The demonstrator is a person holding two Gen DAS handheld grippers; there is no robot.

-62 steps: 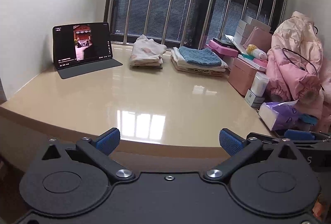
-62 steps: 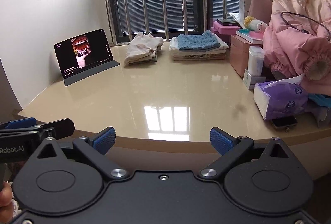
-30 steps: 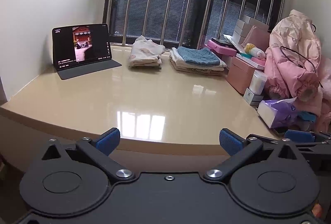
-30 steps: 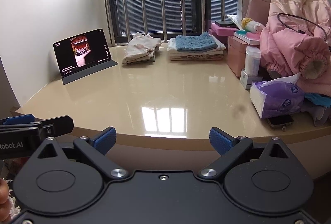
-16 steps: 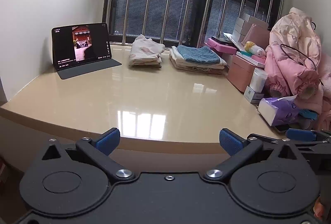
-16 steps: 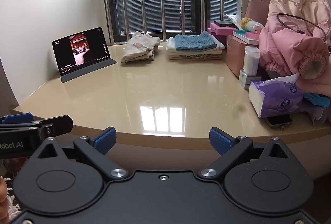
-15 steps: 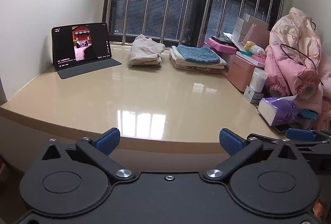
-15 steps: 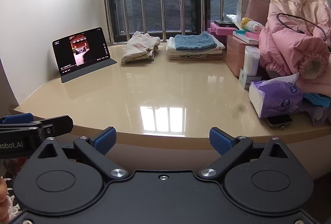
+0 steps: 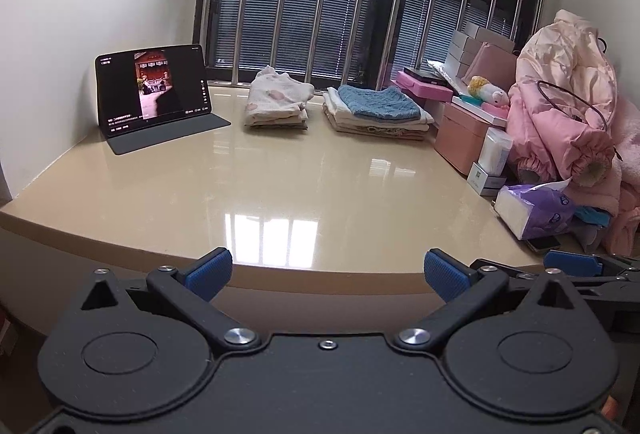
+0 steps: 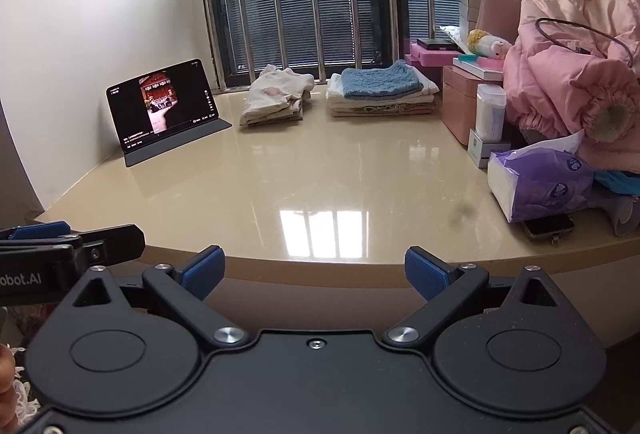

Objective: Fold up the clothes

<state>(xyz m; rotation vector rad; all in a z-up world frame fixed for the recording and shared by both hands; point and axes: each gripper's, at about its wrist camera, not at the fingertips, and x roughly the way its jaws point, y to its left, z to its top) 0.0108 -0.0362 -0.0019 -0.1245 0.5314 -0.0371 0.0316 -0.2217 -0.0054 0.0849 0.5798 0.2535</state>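
Observation:
Two folded stacks sit at the far edge of the beige table (image 9: 280, 193) by the window bars: a cream and pink stack (image 9: 276, 103) (image 10: 276, 95) and a stack topped with a blue knit (image 9: 378, 109) (image 10: 380, 89). My left gripper (image 9: 326, 272) is open and empty, held in front of the table's near edge. My right gripper (image 10: 314, 270) is open and empty too, beside it on the right. The right gripper's finger shows at the right of the left wrist view (image 9: 572, 268).
A tablet (image 9: 154, 93) (image 10: 164, 103) stands propped at the far left. On the right lie a pink jacket heap (image 9: 568, 113) (image 10: 576, 65), pink boxes (image 9: 460, 137), a purple tissue pack (image 9: 536, 209) (image 10: 540, 181) and a phone (image 10: 546, 226).
Both grippers have drifted back a little from the table and stay open. Nothing on the table has moved.

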